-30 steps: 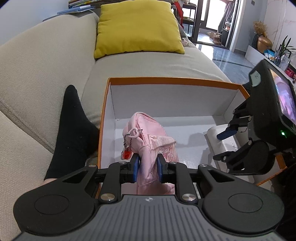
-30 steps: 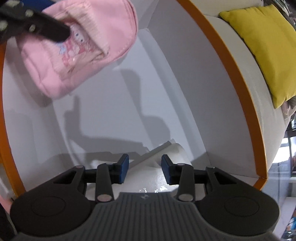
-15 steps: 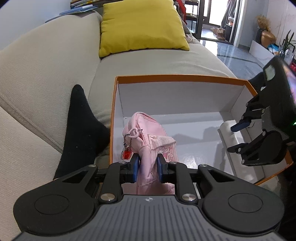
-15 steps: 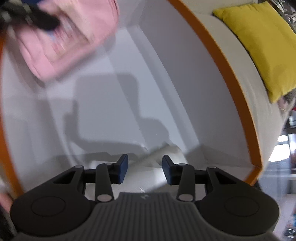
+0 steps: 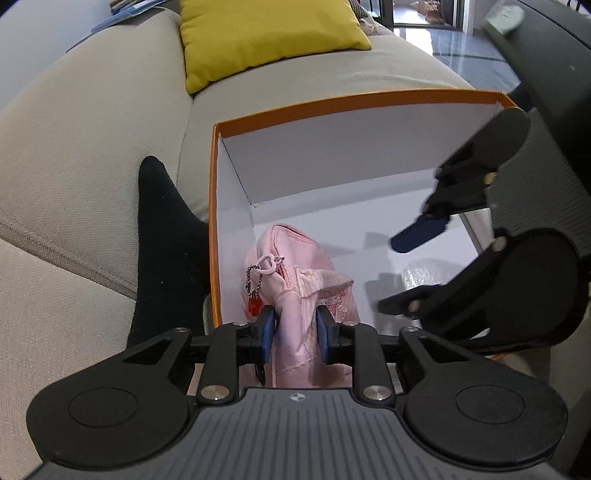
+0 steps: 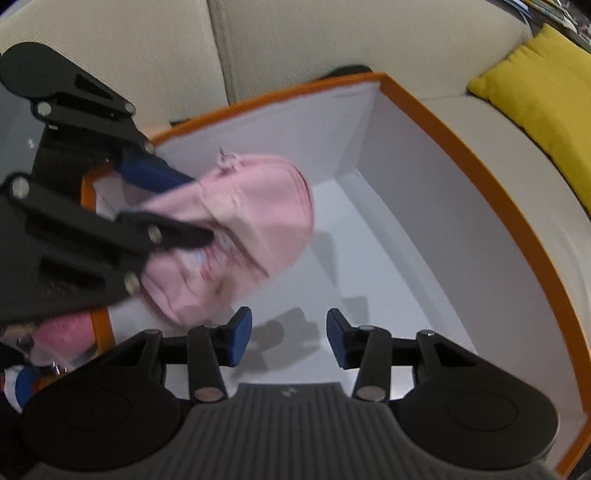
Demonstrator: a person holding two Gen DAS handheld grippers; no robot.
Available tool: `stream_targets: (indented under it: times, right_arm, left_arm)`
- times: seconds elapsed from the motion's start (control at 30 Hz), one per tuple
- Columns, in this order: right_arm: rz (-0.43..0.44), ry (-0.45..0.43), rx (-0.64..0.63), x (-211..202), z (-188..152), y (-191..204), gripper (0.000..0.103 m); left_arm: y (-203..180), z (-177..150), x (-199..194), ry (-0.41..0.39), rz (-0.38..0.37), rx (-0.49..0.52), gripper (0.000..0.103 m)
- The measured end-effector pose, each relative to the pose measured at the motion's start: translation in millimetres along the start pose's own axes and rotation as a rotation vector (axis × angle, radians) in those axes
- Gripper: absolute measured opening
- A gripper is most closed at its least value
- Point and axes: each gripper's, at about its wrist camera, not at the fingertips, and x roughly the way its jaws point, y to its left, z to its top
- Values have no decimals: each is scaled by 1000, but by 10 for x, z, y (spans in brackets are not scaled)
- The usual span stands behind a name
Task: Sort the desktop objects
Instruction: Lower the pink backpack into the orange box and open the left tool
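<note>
Pinching a pink pouch between its two blue pads, the left claw holds it over the near left corner of the orange-rimmed box, as the left wrist view shows. The pouch hangs inside the white interior, close to the left wall, with a bead chain and a small red charm dangling on its left side just beside the left pad. To the right in the same view, the right claw reaches over the box with its fingers spread and nothing between them. The box sits on a beige sofa; a black sock lies on the cushion against the box's left outer wall, and a yellow cushion rests at the far end of the seat.

From the right wrist view, the right claw hovers above the white floor of the box with its jaws wide apart and empty. To the left and further in, the left claw grips the pink pouch, which is blurred and appears to hang above the box floor; whether it touches the floor cannot be told. The yellow cushion shows at the far right, on the sofa behind the box.
</note>
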Motion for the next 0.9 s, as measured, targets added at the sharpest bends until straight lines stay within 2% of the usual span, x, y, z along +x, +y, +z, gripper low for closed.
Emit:
stream_targets:
  times: [0.03,0.13,0.2,0.27,0.33,0.47,0.57,0.73,0.9]
  right_arm:
    - [-6,0,-9,-12,93,201,45]
    - [0,13,-28,152,155,282,36]
    - [7,17,-32,202,171,304,34]
    - [5,21,-30,230,181,305,34]
    - [11,26,-29,267,198,315,33]
    - [25,34,-24,322,259,359,32]
    - [43,45,-6,381,334,391,31]
    - [22,59,-17,385,399,469,32]
    - [-22,67,-50,183,375,545,32]
  left_arm:
    - [-6,-1,-4,0,-3,5,30]
    - [-3,-21,-20,0,-22,8,33]
    - [13,-43,-50,-6,-32,4,33]
    - [23,-60,-102,-17,-39,5,34]
    - [56,-89,-151,-27,-45,-2,38]
    - [132,-142,-266,-54,-89,-29,38]
    - [174,-183,-359,-86,-72,-40,38]
    - [260,-250,-434,-115,-104,-71,38]
    - [293,-266,-464,-143,-110,-77,38]
